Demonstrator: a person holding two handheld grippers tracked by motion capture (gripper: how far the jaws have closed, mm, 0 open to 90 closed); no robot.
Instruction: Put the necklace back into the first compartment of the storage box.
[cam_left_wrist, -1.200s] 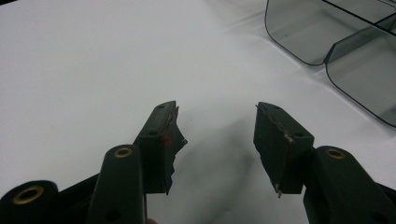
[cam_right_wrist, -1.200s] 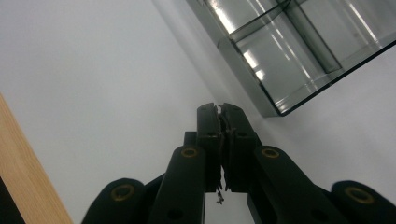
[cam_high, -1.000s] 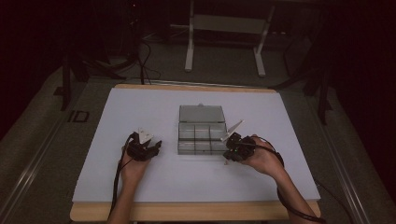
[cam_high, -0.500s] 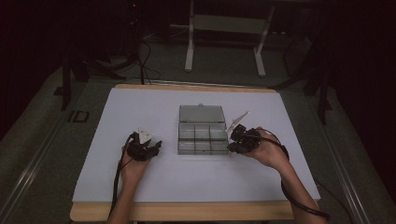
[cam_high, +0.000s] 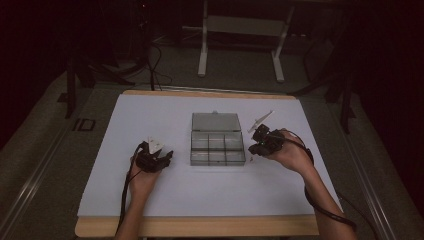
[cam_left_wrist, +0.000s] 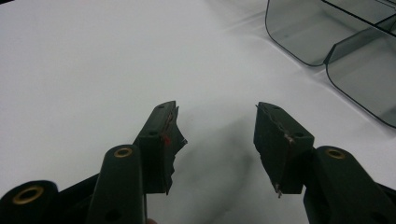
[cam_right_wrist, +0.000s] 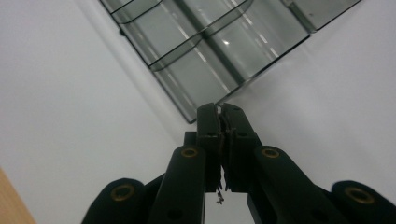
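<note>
A clear grey compartment box (cam_high: 217, 149) lies open in the middle of the white sheet (cam_high: 150, 115), its lid (cam_high: 215, 121) flat behind it. My left gripper (cam_high: 168, 154) rests on the sheet to the box's left, open, with nothing between the jaws (cam_left_wrist: 215, 109); the box's rounded edge (cam_left_wrist: 327, 37) shows ahead to its right. My right gripper (cam_high: 252, 150) hovers just off the box's right side, shut, and I see nothing held (cam_right_wrist: 219, 107). Its tips point at a corner of the box (cam_right_wrist: 210, 42).
The sheet covers a wooden table whose front edge (cam_high: 200, 226) runs along the bottom. Cables trail from both grippers along the forearms. A metal stand (cam_high: 240, 45) sits on the dark floor beyond the table's far edge.
My right gripper, still shut, has lifted and moved a little farther back and to the right beside the box. The left gripper has stayed put.
</note>
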